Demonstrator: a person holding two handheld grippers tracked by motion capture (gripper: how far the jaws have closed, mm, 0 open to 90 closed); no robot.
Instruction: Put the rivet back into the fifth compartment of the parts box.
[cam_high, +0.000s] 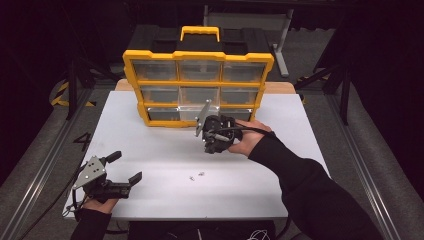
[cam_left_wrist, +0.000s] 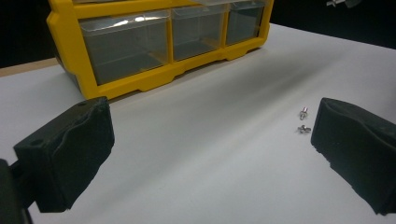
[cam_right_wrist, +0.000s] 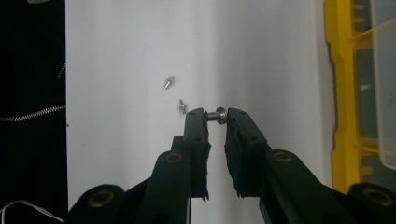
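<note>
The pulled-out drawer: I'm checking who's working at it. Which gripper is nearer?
Right. The right gripper sits just in front of the pulled-out drawer, pinching a screw; the left gripper rests near the table's front-left corner.

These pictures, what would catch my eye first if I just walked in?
Probably the yellow organizer with clear drawers, standing at the far side of the white table. Next, the right tool, held near the organizer's bottom row, pinching a tiny screw at its tips. The left tool rests open at the near left corner, and two more screws lie loose mid-table.
</note>
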